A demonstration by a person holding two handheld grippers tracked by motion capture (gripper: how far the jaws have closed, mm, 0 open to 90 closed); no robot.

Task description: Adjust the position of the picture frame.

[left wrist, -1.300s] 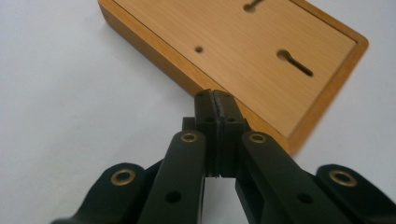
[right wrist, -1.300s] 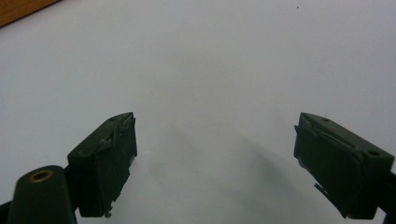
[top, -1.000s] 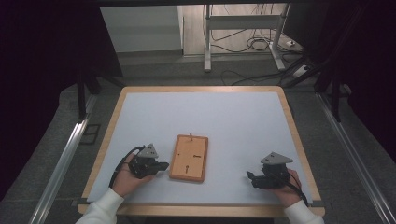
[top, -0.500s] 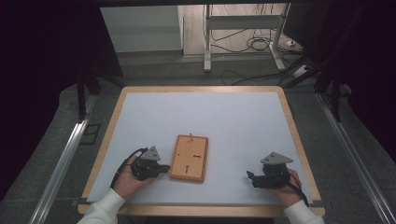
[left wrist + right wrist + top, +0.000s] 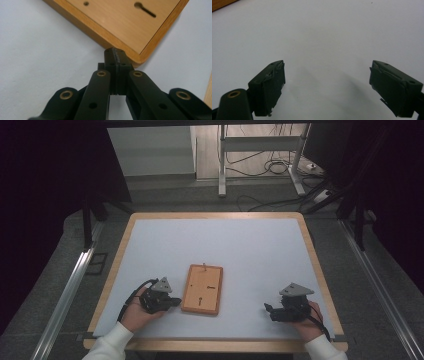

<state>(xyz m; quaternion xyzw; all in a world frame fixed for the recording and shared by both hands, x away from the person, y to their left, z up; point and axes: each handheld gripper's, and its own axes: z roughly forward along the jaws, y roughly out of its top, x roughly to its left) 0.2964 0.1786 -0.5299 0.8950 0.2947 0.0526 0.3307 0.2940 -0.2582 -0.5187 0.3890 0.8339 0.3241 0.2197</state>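
Resting near the table's [image 5: 320,270] front edge: wooden board [image 5: 202,289], nothing on it | left gripper [image 5: 172,302] jaws together, tips at board's corner | right gripper [image 5: 268,310] jaws apart, well clear, over bare mat

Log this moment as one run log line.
left claw: shut, tips at wooden board corner | right claw: open, nothing between jaws, over white mat

We note a wood-rimmed table [image 5: 127,237] with a pale blue-white top; a wooden board [image 5: 202,289] with a keyhole slot lies flat, near-centre.
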